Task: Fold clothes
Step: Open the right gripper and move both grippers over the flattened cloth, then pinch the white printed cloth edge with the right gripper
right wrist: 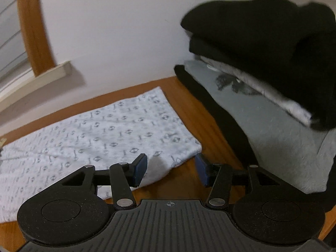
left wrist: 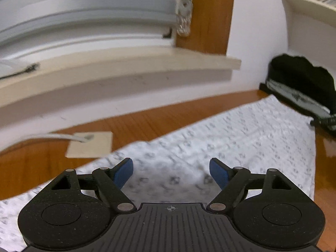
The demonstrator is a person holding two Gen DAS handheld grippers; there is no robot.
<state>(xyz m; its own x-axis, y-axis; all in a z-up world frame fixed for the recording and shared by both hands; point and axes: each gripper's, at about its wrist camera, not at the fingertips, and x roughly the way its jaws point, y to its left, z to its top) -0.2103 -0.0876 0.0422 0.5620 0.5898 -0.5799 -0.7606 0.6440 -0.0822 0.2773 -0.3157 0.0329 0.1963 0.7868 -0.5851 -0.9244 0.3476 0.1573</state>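
Both tools, left tool [left wrist: 171, 173] and right tool [right wrist: 171, 171], hang spread and empty over the patterned white garment [right wrist: 100, 134] lying flat as a rectangle on the counter [right wrist: 184, 109] at mid-frame, beside a stack of folded clothes [right wrist: 262, 48] at upper right, so it fits either a part-folded piece or one just finished.

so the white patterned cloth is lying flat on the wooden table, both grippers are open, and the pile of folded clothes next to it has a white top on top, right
Not quite. The pile of folded clothes has a black garment on top, as the right wrist view shows; grey and white layers sit under it. The rest holds: the white patterned cloth lies flat on the wooden table, and the left gripper and right gripper are both open.
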